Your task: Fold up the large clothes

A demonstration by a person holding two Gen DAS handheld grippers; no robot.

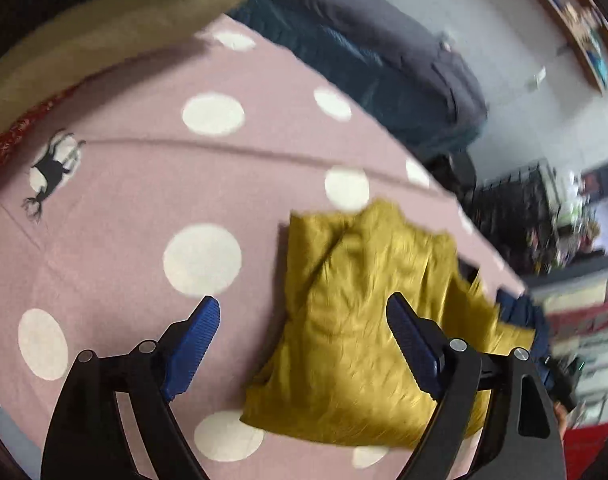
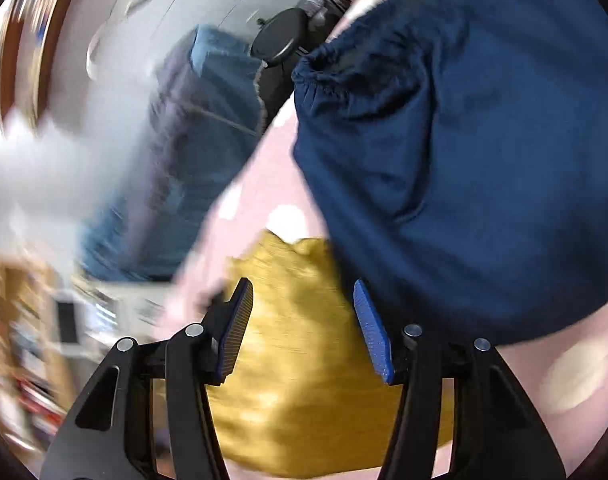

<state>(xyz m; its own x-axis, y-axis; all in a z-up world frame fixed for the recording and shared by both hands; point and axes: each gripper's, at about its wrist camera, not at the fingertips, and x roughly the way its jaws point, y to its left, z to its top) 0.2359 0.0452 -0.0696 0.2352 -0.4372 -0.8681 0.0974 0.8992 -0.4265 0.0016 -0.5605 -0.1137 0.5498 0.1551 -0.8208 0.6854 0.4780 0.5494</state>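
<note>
Mustard satiny garment (image 1: pixel 368 320), crumpled bundle.

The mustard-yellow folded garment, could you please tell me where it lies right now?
The mustard-yellow folded garment lies on the pink polka-dot blanket, lower right in the left wrist view, beside the navy-blue garment.

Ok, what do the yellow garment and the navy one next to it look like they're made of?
Yellow garment: thin woven cloth with a slight sheen, maybe satin or silk-like; light streaks run along its creases. Navy garment: matte, soft cloth, probably cotton, with a gathered edge. Blur leaves both uncertain.
</note>
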